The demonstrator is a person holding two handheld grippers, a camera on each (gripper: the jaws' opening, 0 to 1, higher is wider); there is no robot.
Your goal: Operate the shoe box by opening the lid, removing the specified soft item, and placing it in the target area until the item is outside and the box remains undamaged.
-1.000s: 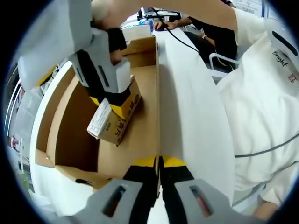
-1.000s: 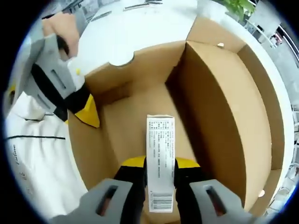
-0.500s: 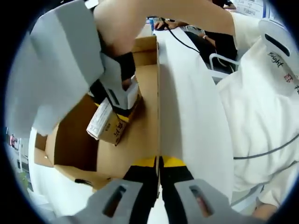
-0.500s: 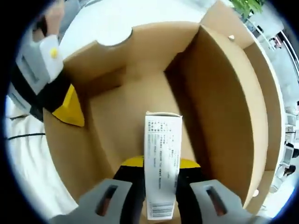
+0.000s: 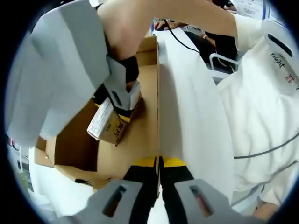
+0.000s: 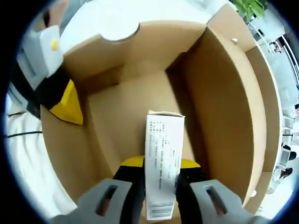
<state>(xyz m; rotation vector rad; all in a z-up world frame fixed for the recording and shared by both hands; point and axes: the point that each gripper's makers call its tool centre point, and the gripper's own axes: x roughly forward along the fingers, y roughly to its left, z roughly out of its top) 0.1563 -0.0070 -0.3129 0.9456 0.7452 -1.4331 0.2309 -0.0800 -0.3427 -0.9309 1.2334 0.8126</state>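
Note:
The shoe box (image 5: 74, 135) stands open, brown inside, with its white lid (image 5: 196, 116) held upright. My left gripper (image 5: 159, 163) is shut on the lid's thin edge. A small carton with a white printed label (image 6: 161, 177) sits between the jaws of my right gripper (image 6: 161, 163), which is shut on it above the box floor (image 6: 126, 116). In the left gripper view the right gripper (image 5: 119, 112) reaches down into the box from the upper left, holding the carton (image 5: 110, 123) tilted. The left gripper's yellow fingertip (image 6: 67, 105) shows on the lid at the left of the right gripper view.
A person in a white shirt (image 5: 266, 107) stands close on the right, with a cable across it. Box walls (image 6: 233, 107) enclose the carton on all sides. A white tabletop (image 6: 121, 16) lies beyond the box, and a green plant (image 6: 243, 7) is at the far corner.
The right gripper's body has come up closer to the left camera, still holding the carton. In the right gripper view the box has shifted slightly. The left gripper has kept its hold.

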